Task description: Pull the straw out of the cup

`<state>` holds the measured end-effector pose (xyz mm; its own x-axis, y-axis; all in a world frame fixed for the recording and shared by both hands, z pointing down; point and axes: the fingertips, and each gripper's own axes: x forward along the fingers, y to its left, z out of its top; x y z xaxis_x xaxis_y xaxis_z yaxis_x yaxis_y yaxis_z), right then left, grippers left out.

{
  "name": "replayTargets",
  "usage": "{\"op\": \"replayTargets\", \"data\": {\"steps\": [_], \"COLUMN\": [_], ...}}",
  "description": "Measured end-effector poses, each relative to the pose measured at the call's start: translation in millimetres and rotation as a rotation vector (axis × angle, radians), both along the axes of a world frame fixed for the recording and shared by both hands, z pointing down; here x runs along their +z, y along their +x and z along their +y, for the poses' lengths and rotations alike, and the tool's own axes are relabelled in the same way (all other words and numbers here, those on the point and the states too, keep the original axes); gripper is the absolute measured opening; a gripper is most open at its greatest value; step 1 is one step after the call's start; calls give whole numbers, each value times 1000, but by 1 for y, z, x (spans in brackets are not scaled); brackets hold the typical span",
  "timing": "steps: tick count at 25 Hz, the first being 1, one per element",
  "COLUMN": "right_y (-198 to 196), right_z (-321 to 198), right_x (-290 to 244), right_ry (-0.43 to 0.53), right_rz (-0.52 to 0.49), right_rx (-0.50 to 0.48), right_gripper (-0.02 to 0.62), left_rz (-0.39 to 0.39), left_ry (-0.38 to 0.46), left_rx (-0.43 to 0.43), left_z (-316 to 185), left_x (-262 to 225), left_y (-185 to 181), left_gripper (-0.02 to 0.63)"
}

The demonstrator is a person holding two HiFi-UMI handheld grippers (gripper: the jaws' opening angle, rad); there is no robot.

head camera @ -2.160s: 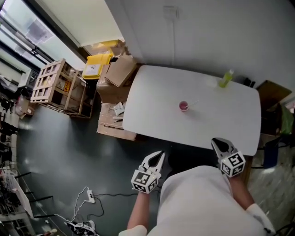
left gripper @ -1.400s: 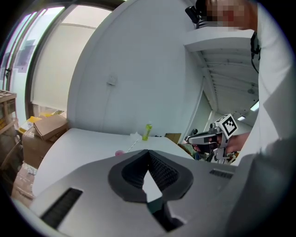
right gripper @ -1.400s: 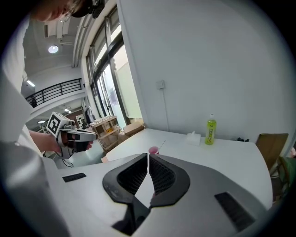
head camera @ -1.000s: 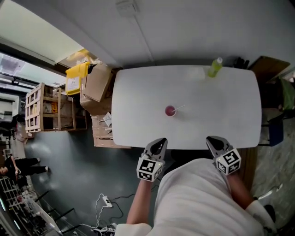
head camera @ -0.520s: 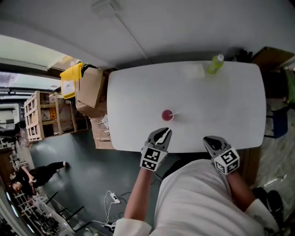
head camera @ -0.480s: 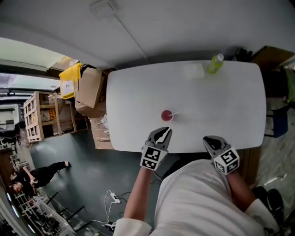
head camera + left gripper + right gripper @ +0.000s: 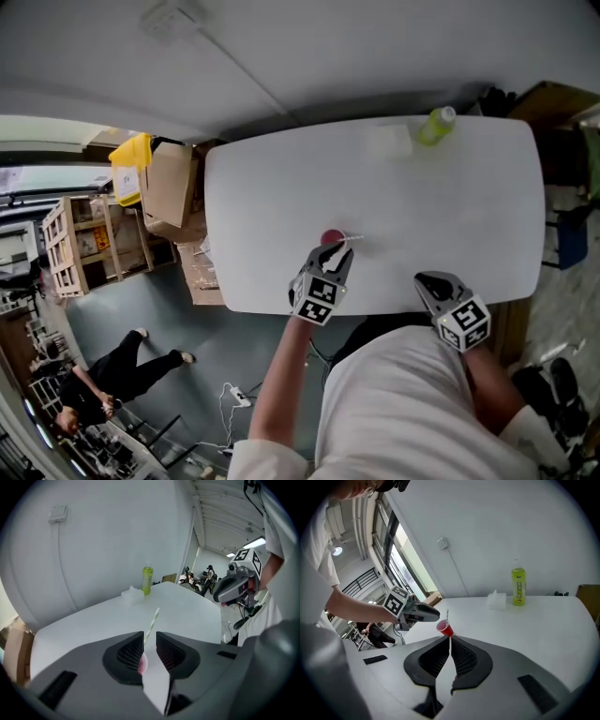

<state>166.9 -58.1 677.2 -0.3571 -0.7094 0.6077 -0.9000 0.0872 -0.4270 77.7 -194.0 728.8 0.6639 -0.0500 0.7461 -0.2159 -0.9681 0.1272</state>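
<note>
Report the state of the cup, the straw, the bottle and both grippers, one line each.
Red plastic cup: standing, straw inside.
Striped paper straw: in the cup, leaning, not gripped.
Green plastic bottle: upright, capped.
Left gripper: jaws slightly apart, on nothing, cup just ahead.
Right gripper: jaws together, empty.

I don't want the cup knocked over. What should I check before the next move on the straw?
1. Straw in red cup: ok, leaning out over the rim.
2. Left gripper lined up: ok, cup shows through its narrow gap.
3. Cup gripped: not ok, it sits beyond the fingers.
4. Right gripper ready for straw: not ok, shut, back at the table edge.
5. Surroundings: ok, green bottle and tissue box stand far off.
</note>
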Motion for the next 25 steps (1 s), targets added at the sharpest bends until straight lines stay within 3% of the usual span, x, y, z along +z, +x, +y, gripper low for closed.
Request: {"op": "replayTargets", "data": {"steps": [5,11,13,16,25], "right_y": [8,20,25,32,46], "right_z": [-1,0,1,0,-4], "right_x": [10,17,19,22,25], "right_ry": [-24,-42,-45,-54,-60], "right_rz": [-13,-16,-16,-15,-18], "right_rx": [16,28,34,45,44], "right_gripper": [38,38,38,38,38], "left_rz": [-99,-150,-154,-148,-125], "left_ry": [-1,2,5,3,40], "left_rx": [89,101,91,81,70], "left_z": [2,1,-1,-2,-1], "left_x": [32,45,47,46,39], "left_y": [6,13,15,16,5], "left_gripper": [101,98,45,29,26]}}
